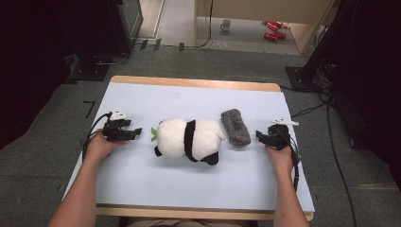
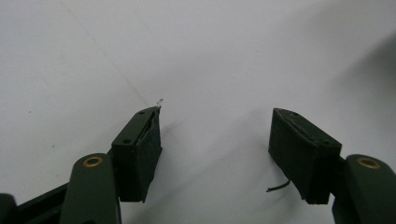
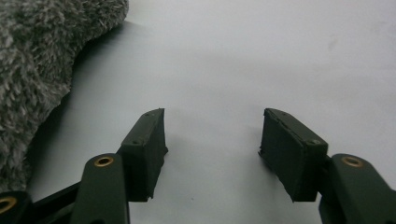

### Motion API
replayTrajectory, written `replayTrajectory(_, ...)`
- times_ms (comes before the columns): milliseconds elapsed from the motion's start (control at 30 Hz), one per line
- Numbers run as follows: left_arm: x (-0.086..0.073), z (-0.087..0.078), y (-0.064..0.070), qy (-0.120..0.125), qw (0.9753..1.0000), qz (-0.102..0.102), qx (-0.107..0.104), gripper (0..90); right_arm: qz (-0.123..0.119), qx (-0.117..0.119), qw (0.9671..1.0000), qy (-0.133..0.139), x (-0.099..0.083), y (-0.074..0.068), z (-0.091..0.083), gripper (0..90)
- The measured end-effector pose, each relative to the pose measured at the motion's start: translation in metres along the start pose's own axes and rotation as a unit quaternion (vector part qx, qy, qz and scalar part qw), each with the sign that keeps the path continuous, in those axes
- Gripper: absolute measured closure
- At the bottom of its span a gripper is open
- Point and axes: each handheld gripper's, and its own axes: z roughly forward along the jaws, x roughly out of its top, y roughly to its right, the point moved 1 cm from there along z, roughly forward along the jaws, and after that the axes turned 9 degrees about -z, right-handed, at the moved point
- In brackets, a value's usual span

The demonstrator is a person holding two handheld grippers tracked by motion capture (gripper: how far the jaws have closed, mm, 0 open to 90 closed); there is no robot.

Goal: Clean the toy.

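A plush panda lies on its side in the middle of the pale blue table, a green leaf at its left end. A fuzzy grey cloth roll rests against the panda's right end. My left gripper rests on the table just left of the panda; in the left gripper view my left gripper is open over bare surface. My right gripper sits just right of the grey roll. In the right gripper view my right gripper is open, with the grey roll at its left.
The table's wooden far edge borders grey floor. Beyond it stand a mug and red cans on the floor. Cables trail right of the table. Dark equipment flanks both sides.
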Motion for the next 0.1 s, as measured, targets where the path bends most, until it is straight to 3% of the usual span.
replayTrajectory(100,-0.0008,0.0,0.0004,0.002,1.0,0.002,0.001,32.6,-0.015,-0.003,0.9998,0.01,-0.003,-0.0038,0.0015,33.4)
